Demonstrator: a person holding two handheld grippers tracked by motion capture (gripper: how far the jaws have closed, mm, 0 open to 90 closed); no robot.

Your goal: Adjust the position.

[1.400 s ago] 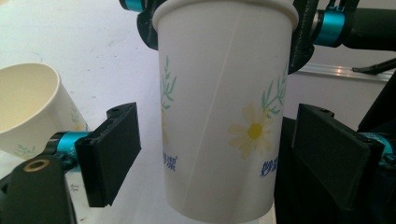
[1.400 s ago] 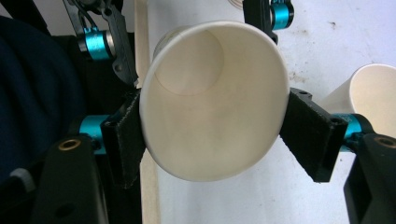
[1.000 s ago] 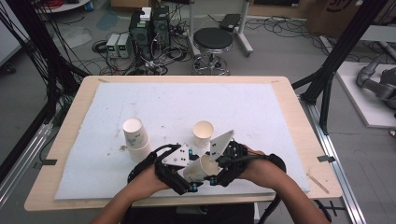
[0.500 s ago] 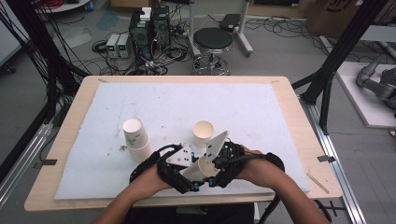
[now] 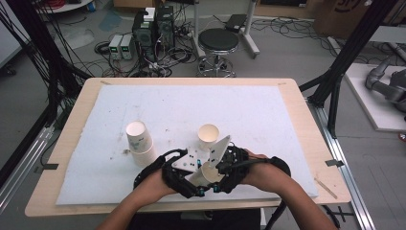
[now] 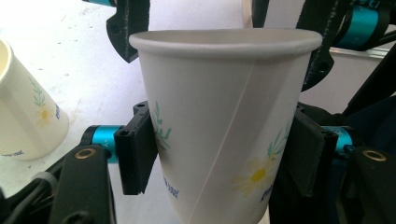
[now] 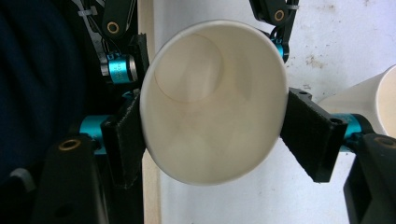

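Since the earlier high view, the left gripper has just been closing its jaws onto the cup that the right gripper holds at the table's near edge, both hands staying put between two stacked cups and a lone cup. Its own view shows both pads pressed on the cup's wall below the rim. From the right gripper view, that claw's pads squeeze the rim oval, so I judge the handover goes best if the right lets go gently while the left grips lightly, without crushing.
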